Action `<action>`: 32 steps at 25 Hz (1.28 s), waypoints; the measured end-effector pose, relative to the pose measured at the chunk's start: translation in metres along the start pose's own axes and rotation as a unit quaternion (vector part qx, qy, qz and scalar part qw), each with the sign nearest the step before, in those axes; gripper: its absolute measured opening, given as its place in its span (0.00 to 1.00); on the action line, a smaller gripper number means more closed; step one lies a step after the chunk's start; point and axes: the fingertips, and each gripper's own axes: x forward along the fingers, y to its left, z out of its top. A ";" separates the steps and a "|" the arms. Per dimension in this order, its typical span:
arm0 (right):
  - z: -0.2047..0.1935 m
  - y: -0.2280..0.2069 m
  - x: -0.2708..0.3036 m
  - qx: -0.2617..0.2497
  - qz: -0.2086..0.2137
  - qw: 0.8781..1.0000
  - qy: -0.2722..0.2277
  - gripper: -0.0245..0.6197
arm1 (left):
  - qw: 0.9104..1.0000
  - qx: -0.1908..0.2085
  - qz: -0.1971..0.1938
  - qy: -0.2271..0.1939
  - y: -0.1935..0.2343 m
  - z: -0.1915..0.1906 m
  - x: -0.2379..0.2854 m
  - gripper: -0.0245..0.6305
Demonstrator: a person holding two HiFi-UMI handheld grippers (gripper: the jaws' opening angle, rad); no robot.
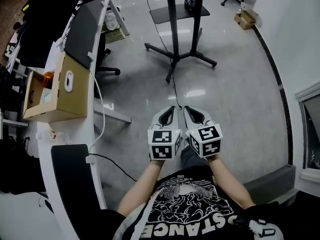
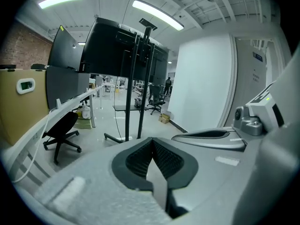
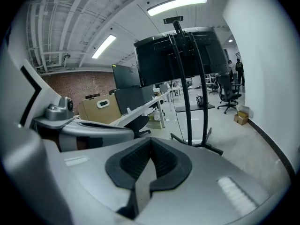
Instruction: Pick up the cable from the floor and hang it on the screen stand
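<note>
Cable (image 1: 174, 91), thin on the floor (image 1: 235, 84) just beyond, may be missed or shoved aside unless the left gripper (image 1: 172, 109) and right gripper (image 1: 186, 109), both pressed together and empty, spread first.

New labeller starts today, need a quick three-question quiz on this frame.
1. True or false: the left gripper holds the cable.
2. Where is the cardboard box? A) between the grippers B) on the desk at the person's left C) on the person's lap
3. Fill in: the right gripper has its jaws ____.

Key: 1 false, the cable lies on the floor and the left gripper is shut on nothing; 2 B; 3 shut.
</note>
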 end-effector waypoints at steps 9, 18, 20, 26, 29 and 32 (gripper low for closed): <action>0.010 -0.053 0.052 0.011 0.021 0.999 0.030 0.05 | 0.999 -0.009 0.023 0.024 0.021 0.019 0.071 0.04; 0.012 -0.076 0.076 0.018 0.035 0.998 0.046 0.05 | 0.999 0.001 0.025 0.039 0.021 0.025 0.104 0.04; 0.010 -0.078 0.081 0.016 0.037 0.998 0.051 0.05 | 0.999 -0.001 0.025 0.043 0.024 0.024 0.109 0.04; -0.001 -0.087 0.105 0.018 0.035 0.997 0.069 0.05 | 0.999 -0.008 0.015 0.049 0.039 0.015 0.134 0.04; -0.011 -0.094 0.125 0.022 0.028 0.996 0.083 0.05 | 0.998 -0.013 0.006 0.057 0.051 0.009 0.152 0.04; -0.020 -0.099 0.153 0.022 0.024 0.994 0.102 0.05 | 0.998 -0.016 0.006 0.066 0.073 0.006 0.172 0.04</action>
